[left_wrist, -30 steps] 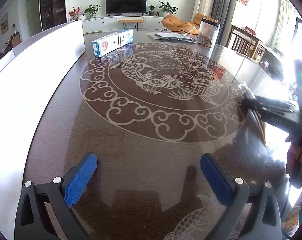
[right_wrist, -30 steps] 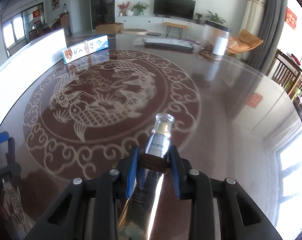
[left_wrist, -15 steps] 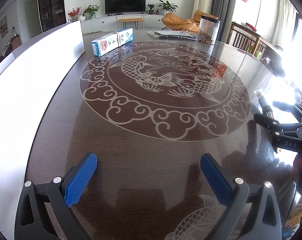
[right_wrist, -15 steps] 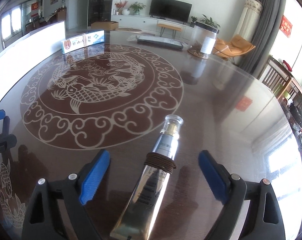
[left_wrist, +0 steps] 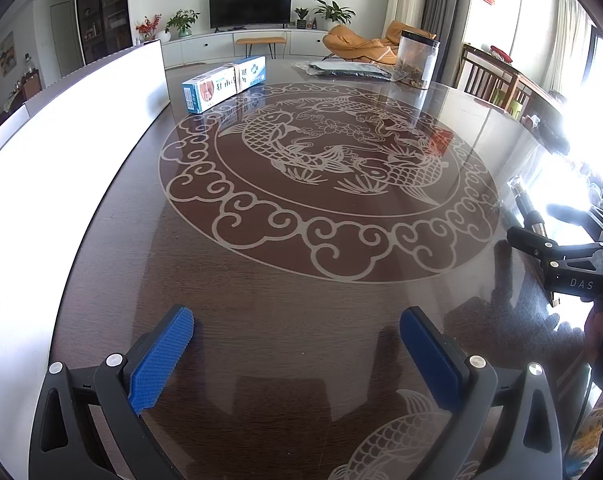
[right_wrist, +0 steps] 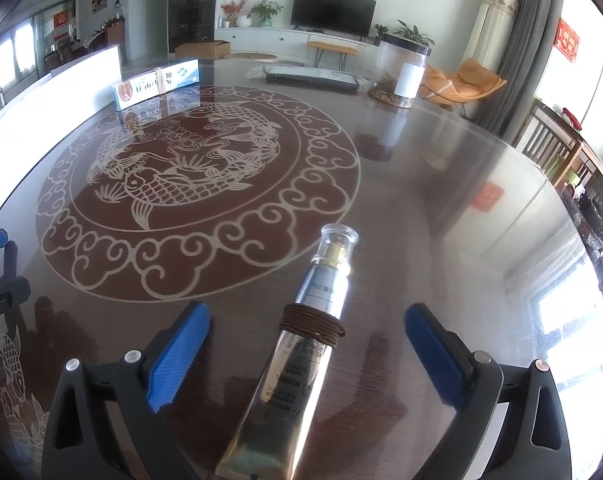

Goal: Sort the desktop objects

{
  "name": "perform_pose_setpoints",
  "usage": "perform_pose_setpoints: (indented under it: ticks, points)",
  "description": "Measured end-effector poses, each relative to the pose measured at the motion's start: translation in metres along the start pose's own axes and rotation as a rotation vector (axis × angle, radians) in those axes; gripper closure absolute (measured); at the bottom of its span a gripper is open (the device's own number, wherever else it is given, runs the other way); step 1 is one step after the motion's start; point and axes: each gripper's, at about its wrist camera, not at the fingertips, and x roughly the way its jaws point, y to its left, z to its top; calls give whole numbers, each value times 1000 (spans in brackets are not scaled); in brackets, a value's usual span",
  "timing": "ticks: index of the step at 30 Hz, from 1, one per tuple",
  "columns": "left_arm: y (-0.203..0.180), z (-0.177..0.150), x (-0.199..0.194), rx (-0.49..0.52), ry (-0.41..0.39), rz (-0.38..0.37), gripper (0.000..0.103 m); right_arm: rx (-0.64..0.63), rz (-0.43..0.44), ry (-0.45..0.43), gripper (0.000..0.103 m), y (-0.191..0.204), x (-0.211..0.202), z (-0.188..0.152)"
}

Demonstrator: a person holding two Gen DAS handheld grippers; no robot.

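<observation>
Released tube (right_wrist: 301, 360) now lies flat ("DAS" on right gripper (left_wrist: 581, 284)).

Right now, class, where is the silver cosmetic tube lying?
In the right wrist view the silver cosmetic tube lies flat on the table, untouched between the open right hand-held gripper, cap toward the fish medallion's rim.

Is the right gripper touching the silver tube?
Apart. The right wrist view shows the right gripper open, table visible between each pad and the silver tube.
</observation>
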Motion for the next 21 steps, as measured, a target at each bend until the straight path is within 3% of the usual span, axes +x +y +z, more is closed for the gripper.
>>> perform_pose_setpoints:
  ticks: [21]
  points:
    - [0,1,2,4,2,6,0,-20,-29,-11,4,3,-2,-2]
